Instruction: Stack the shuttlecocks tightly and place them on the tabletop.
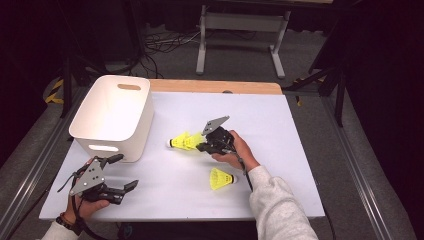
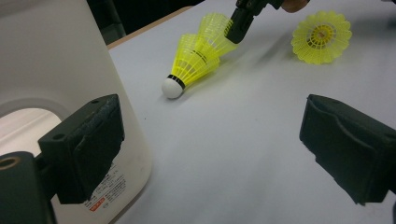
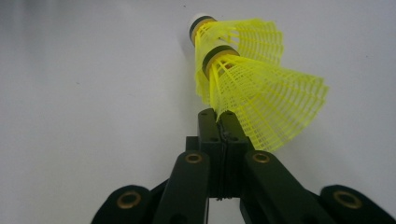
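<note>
Two yellow mesh shuttlecocks [image 1: 185,141] lie nested one inside the other on the white table top, cork tips pointing left. My right gripper [image 1: 202,146] is shut on the skirt rim of the rear shuttlecock [image 3: 266,102]; the front one [image 3: 252,42] sits beyond it. In the left gripper view the nested pair [image 2: 196,58] lies ahead with the right gripper's tip [image 2: 240,25] pinching the skirt. A third shuttlecock [image 1: 220,179] lies on its side near the right forearm. My left gripper [image 1: 127,171] rests open at the front left, with nothing between its pads [image 2: 88,144].
A white plastic bin [image 1: 112,117] with handle cut-outs stands at the table's left, just beyond the left gripper; its wall [image 2: 56,70] is close to the left jaw. A wooden strip [image 1: 215,86] edges the far side. Table legs and cables are on the floor behind.
</note>
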Action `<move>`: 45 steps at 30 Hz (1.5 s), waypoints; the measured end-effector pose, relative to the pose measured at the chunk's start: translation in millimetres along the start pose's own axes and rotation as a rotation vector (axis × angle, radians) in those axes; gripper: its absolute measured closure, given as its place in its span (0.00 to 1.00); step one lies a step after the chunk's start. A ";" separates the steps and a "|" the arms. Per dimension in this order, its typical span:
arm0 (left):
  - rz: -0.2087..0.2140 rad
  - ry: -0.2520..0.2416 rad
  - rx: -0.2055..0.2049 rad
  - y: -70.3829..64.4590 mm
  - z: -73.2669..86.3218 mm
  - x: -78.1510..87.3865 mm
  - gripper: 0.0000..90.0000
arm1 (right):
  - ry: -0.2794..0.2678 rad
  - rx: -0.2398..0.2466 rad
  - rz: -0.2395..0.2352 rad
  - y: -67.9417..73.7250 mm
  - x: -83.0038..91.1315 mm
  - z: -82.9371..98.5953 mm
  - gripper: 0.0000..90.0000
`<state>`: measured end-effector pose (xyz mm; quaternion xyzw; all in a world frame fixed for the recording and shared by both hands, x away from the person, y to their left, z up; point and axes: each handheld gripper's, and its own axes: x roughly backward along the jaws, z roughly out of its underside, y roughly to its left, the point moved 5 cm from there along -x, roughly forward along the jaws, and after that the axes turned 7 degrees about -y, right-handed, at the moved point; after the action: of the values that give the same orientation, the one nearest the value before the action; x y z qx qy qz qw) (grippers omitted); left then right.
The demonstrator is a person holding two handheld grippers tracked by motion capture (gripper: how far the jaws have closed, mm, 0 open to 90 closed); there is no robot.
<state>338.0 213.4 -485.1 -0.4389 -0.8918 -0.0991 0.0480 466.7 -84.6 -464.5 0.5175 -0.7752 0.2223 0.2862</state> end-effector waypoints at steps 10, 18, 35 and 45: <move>0.006 0.000 -0.001 -1.6 -0.6 -0.7 0.08 | 0.006 0.003 0.011 1.7 -7.5 0.0 1.00; 0.025 0.004 0.000 -3.2 0.7 -2.4 0.08 | 0.001 0.007 -0.011 4.8 -15.1 -1.0 1.00; 0.026 0.007 -0.004 -3.6 1.2 -2.6 0.08 | 0.016 0.021 -0.025 12.6 -23.4 0.4 0.89; 0.029 0.015 -0.018 -5.1 1.3 -3.6 0.08 | -0.024 0.018 0.045 10.0 -7.6 -2.3 0.70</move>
<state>336.2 207.8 -487.7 -0.4515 -0.8839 -0.1098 0.0520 460.2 -74.3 -468.4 0.5052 -0.7879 0.2292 0.2672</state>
